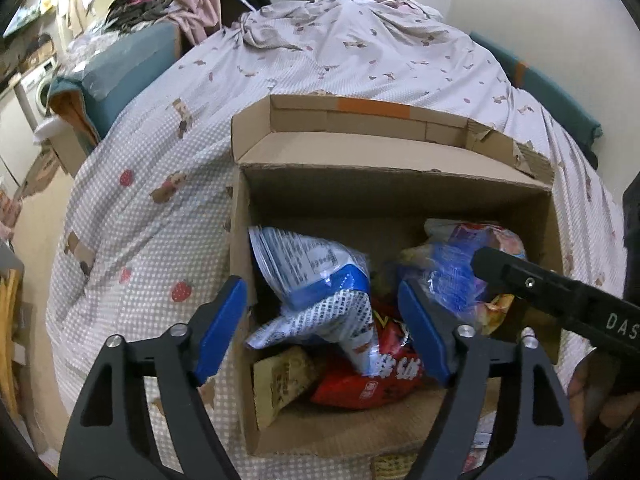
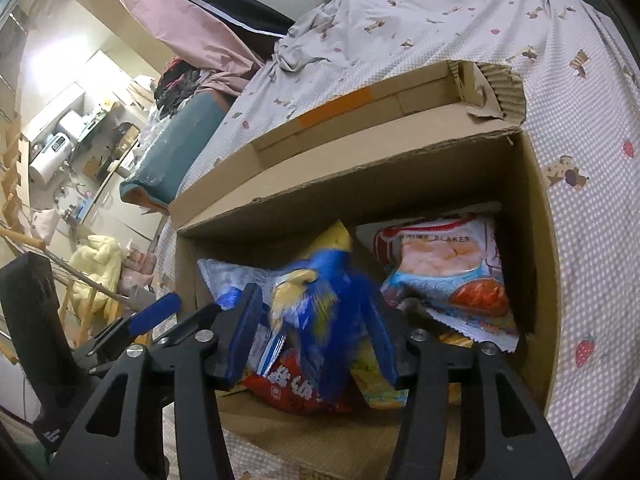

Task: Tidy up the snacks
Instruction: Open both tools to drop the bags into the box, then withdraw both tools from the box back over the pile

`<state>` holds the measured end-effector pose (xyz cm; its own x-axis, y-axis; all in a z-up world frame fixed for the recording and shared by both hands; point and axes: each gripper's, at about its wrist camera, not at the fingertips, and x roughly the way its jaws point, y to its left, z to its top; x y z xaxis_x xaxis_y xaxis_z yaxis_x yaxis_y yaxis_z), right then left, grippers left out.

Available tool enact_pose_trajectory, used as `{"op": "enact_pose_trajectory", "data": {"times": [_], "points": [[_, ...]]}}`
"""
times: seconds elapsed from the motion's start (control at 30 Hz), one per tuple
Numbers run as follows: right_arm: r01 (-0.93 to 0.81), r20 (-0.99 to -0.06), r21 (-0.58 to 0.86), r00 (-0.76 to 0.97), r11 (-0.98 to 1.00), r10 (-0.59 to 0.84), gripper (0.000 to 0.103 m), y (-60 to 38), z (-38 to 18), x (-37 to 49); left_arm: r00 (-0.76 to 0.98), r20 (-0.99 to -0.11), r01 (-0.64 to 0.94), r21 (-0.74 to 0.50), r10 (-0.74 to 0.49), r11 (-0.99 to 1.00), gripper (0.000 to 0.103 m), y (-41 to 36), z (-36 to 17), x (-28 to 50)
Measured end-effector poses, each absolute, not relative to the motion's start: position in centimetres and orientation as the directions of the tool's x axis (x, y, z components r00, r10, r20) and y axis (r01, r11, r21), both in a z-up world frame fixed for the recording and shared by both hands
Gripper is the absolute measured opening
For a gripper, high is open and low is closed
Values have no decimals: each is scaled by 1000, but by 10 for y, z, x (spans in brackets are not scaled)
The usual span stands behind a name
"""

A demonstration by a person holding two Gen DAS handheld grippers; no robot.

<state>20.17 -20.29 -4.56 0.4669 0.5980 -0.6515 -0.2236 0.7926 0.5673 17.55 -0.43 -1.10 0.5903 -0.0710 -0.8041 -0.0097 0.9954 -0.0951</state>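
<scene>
An open cardboard box [image 1: 400,196] [image 2: 538,240] sits on a bed and holds several snack bags. My left gripper [image 1: 324,320] is open over its left wall, one blue pad outside and one inside, above a white-and-blue bag [image 1: 312,264]. That bag lies loose on a red bag [image 1: 372,380] beside a tan packet [image 1: 280,372]. My right gripper [image 2: 314,340] is open inside the box. A blurred blue-and-yellow bag [image 2: 320,304] is loose between its pads. A shrimp flakes bag [image 2: 448,272] leans at the far right.
The box rests on a dotted bedsheet [image 1: 160,240] with a rumpled duvet [image 1: 360,40] behind it. A teal cushion [image 1: 120,76] and piled clothes lie to the left. A person's hand [image 1: 600,392] holds the right gripper's handle. Its torn far flap [image 2: 492,92] stands up.
</scene>
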Motion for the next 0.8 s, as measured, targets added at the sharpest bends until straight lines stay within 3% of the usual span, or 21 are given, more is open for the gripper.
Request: {"op": "enact_pose_trajectory", "data": {"times": [0.03, 0.1, 0.17, 0.8], "points": [[-229, -647, 571, 466, 789, 603, 56, -203, -45, 201, 591, -803, -11, -102, -75, 995, 82, -4, -10, 175], [-249, -636, 570, 469, 783, 613, 73, -201, -41, 200, 601, -795, -11, -103, -76, 995, 84, -4, -7, 173], [-262, -629, 547, 498, 795, 597, 83, -202, -34, 196, 606, -792, -6, -94, -71, 996, 85, -5, -4, 172], [-265, -608, 509, 563, 819, 559, 83, -220, -6, 181, 679, -730, -13, -112, -73, 994, 84, 3, 28, 143]]}}
